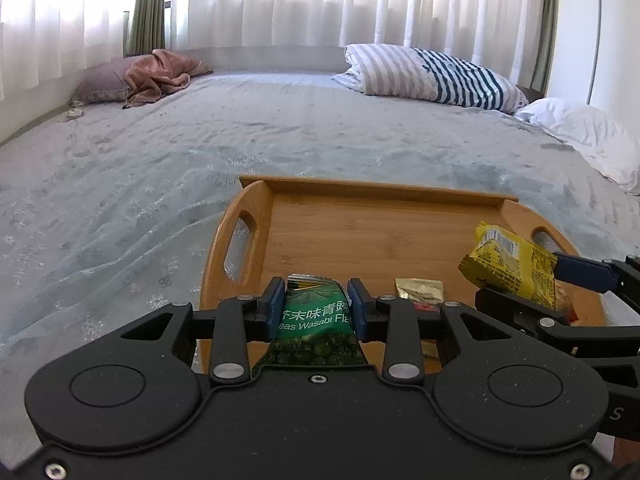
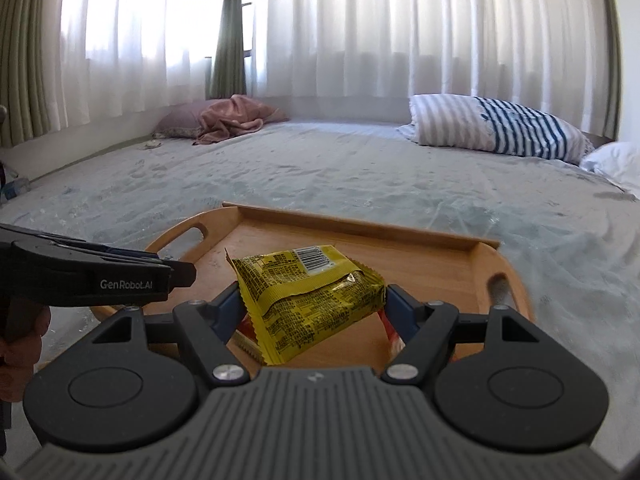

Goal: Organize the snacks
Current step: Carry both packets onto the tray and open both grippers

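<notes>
I counted one bamboo tray (image 1: pixel 384 232), one green wasabi-pea packet (image 1: pixel 316 320), one yellow snack packet (image 2: pixel 308 296) and one small gold sachet (image 1: pixel 419 290). Far off I saw three pillows: one mauve (image 1: pixel 100 84), one striped (image 1: pixel 436 76), one white (image 1: pixel 584 132).

Far half of the wooden tray (image 1: pixel 384 232) lies bare; room there for either of my grippers. Raised rim along its far edge, handle cutouts at both ends. Near edge crowded: gold sachet (image 1: pixel 419 290) and a red wrapper just beside it. My left gripper (image 1: pixel 316 300) and right gripper (image 2: pixel 314 304) work close side by side. Bedspread (image 1: pixel 160 168) beyond the tray open; striped pillow (image 2: pixel 500 130) well back.
</notes>
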